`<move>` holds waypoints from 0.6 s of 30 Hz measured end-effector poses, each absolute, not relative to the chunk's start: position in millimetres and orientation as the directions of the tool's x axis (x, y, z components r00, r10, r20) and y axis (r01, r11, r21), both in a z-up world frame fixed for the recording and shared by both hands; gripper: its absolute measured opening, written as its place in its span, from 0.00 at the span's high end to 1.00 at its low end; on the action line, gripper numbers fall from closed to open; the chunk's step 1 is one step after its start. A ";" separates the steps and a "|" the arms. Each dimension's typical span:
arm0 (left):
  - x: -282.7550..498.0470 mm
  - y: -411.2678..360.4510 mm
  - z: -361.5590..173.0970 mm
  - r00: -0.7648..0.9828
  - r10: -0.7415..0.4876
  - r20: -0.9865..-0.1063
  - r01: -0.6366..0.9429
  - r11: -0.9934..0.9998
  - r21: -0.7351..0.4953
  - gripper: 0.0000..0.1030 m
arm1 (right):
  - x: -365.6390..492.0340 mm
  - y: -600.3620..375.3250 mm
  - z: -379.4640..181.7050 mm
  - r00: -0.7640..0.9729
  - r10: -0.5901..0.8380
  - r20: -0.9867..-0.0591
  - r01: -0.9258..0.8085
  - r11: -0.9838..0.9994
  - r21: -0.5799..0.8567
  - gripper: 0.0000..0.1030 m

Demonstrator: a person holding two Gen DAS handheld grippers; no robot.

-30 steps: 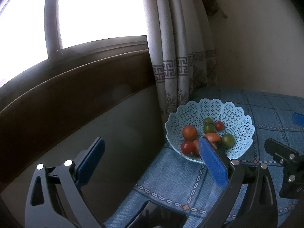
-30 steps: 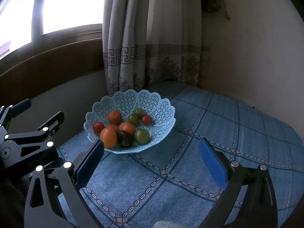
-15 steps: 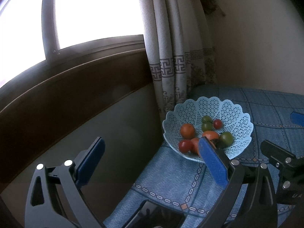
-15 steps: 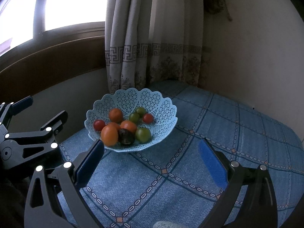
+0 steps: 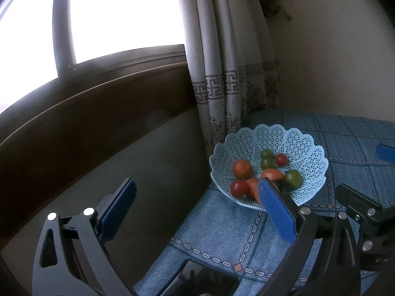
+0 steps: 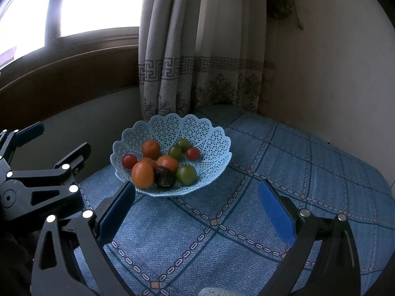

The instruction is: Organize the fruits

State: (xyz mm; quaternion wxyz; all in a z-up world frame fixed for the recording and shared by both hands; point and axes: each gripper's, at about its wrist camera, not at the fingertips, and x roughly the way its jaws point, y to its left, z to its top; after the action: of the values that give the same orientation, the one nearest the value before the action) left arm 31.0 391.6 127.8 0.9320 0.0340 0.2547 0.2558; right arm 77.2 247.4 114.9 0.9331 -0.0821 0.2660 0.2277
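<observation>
Both the left gripper [image 5: 197, 209] and right gripper [image 6: 197, 209] hover spread wide, empty, near the fruit bowl [image 6: 209, 133] on the blue cloth [image 6: 308, 172].

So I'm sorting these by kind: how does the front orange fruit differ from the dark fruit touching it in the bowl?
The front orange fruit is bright and smooth; the dark fruit is brownish-black and dull. The orange one looks larger and rounder, and the dark one squatter. The orange one lies nearer the bowl's left edge, the dark one toward its middle. Both rest at the front of the bowl, touching.
</observation>
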 end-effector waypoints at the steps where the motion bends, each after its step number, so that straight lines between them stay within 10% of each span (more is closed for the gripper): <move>1: 31.1 391.9 128.0 0.740 0.494 -0.457 -0.459 0.867 0.193 0.03 | 77.2 247.5 114.9 0.755 0.381 -0.534 -0.468 0.883 -0.032 0.05; 18: 32.0 391.2 128.5 0.739 0.493 -0.459 -0.458 0.867 0.194 0.03 | 75.2 248.1 111.0 0.751 0.389 -0.533 -0.481 0.876 -0.037 0.05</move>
State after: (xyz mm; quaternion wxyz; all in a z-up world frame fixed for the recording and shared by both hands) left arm 32.0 391.1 128.5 0.9319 0.0343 0.2555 0.2554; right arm 75.2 248.1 111.0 0.9318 -0.0863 0.2643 0.2334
